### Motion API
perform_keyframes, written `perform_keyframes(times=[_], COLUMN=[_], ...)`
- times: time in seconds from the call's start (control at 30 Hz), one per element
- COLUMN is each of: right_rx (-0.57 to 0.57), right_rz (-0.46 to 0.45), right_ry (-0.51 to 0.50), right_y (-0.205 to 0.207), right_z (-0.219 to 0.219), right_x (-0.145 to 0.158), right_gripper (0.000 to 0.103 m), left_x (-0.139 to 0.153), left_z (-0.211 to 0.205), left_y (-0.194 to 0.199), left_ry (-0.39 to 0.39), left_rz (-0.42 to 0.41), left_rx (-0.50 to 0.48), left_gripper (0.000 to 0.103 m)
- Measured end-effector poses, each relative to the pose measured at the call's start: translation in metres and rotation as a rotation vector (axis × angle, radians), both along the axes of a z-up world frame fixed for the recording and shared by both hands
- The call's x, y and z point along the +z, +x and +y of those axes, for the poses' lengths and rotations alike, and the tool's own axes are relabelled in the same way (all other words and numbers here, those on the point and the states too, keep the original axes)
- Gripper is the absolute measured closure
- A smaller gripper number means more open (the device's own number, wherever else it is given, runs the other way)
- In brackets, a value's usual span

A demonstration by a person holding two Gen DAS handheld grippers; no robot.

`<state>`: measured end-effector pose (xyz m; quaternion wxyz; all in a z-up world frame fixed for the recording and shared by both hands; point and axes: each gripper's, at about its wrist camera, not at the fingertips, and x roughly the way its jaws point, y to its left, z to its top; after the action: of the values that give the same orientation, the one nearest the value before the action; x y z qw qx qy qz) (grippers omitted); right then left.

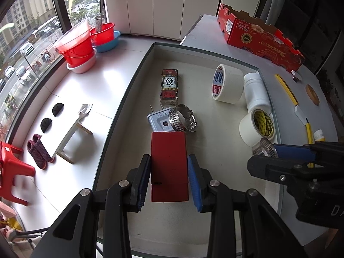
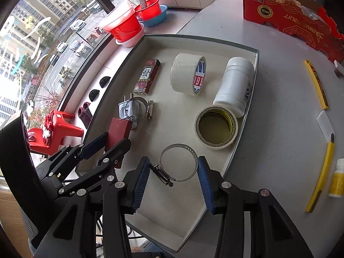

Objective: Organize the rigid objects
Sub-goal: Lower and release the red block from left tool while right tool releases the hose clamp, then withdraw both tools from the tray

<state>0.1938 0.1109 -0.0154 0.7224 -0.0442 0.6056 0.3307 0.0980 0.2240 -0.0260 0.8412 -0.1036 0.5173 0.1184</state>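
- The left gripper (image 1: pixel 169 178) is closed on a red box (image 1: pixel 168 165), its blue pads pressed to the box's two long sides; the left wrist view looks straight down the box's flat top, while the right wrist view shows only its end (image 2: pixel 117 133) sticking out between the pads at the left.
- The right gripper (image 2: pixel 173 177) has a metal hose clamp (image 2: pixel 178 163) pinched between its pads: one pad meets the screw housing, the other the band's far side. The ring reads whole only in the right wrist view; in the left wrist view just a ribbed arc of it (image 1: pixel 264 148) shows beside a blue pad at the right edge.
- Both held things hang over the near part of a shallow grey tray (image 1: pixel 133 79).
- In the tray, farther out, lie a mahjong-print box (image 1: pixel 169 86), a grey plug adapter (image 1: pixel 157 121) with a second hose clamp (image 1: pixel 183 118) resting against it, an upright tape roll (image 1: pixel 228 83), a white bottle (image 1: pixel 257 92) on its side, and a flat tape roll (image 1: pixel 257 126).
- The right wrist view looks down the flat roll's (image 2: pixel 216 126) yellowish core and shows the adapter's prongs (image 2: pixel 126 97); the left wrist view shows that roll tilted.
- Right of the tray, on the table (image 2: pixel 279 107), lie a yellow strip (image 2: pixel 317 86), a yellow utility knife (image 2: pixel 321 172) and a small yellow-labelled bottle (image 2: pixel 338 178).
- A red carton (image 1: pixel 258 36) stands at the far right.
- Only the left wrist view shows the white stool (image 1: pixel 71 133) and slippers (image 1: pixel 38 152) on the floor at the left.
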Motion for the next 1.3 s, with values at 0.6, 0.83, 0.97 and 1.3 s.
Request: perform_keyframes(times=[0.6,0.83,0.97,1.3], right_rx=[0.013,0.017,0.016,0.0], right_rz=[-0.081,-0.131,-0.129,-0.125], right_ry=[-0.068,-0.084,-0.078,-0.062], right_y=[-0.006,-0.01,-0.014,-0.018], right_z=[0.004,0.001,0.0,-0.007], right_x=[0.003,0.014,0.017,0.025], right_gripper=[0.03,0.016,0.016,0.016], left_x=[-0.003,0.002,0.005,0.013], left_z=[0.009,0.009,0.007,0.004], left_y=[-0.005,-0.012,-0.015,-0.024], left_ry=[0.001,-0.049,-0.035,-0.034], left_rz=[-0.007,-0.009,-0.004,-0.003], left_rx=[0.049,0.041,0.051,0.064], left_gripper=[0.016,0.0,0.0,0.0])
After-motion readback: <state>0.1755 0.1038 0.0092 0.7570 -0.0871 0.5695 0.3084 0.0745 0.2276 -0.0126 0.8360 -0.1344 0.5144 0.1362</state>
